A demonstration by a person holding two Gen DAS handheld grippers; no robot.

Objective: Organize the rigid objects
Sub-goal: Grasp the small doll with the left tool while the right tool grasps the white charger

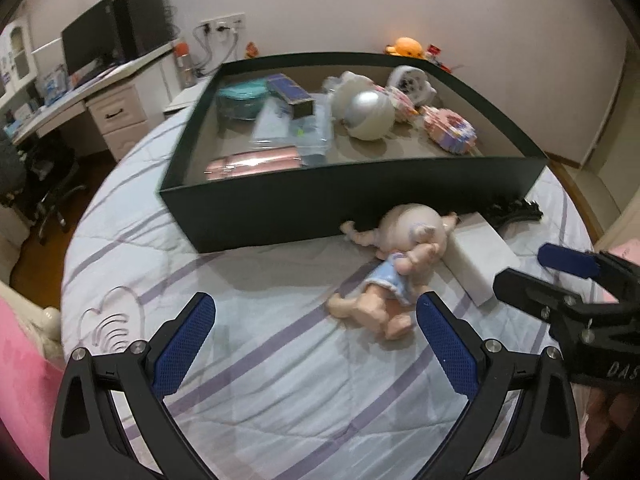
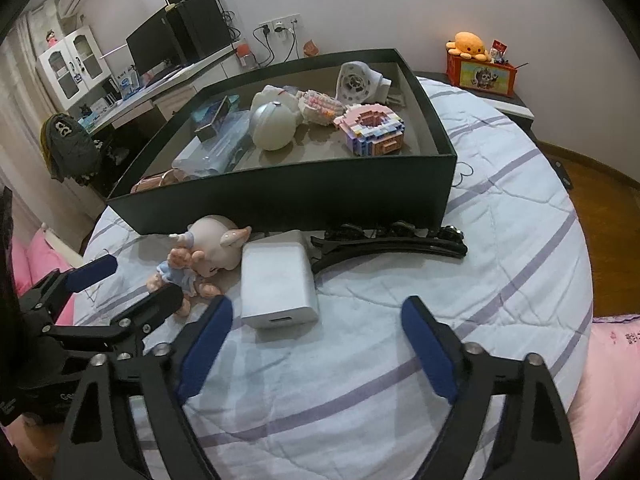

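Observation:
A dark green open box [image 1: 320, 204] [image 2: 280, 192] stands on the striped bed. Against its near wall lie a pig doll in a blue dress [image 1: 400, 264] [image 2: 208, 252], a white rectangular block [image 1: 476, 268] [image 2: 278, 280] and a black hair clip [image 2: 392, 244] [image 1: 516, 210]. My left gripper [image 1: 316, 304] [image 2: 134, 282] is open, low over the sheet, and the doll lies just beyond its right finger. My right gripper [image 2: 318, 306] [image 1: 536, 270] is open too. The white block's near end lies just ahead of its gap, and the pads do not touch it.
Inside the box are a silver-white ball [image 2: 272, 124], a pink brick house [image 2: 372, 128], a white clock-like piece [image 2: 356, 80] and flat packets. A desk with a monitor [image 1: 92, 40] stands beyond the bed's left side. A nightstand with an orange plush [image 2: 468, 46] stands at the right. Pink bedding lies at the near corners.

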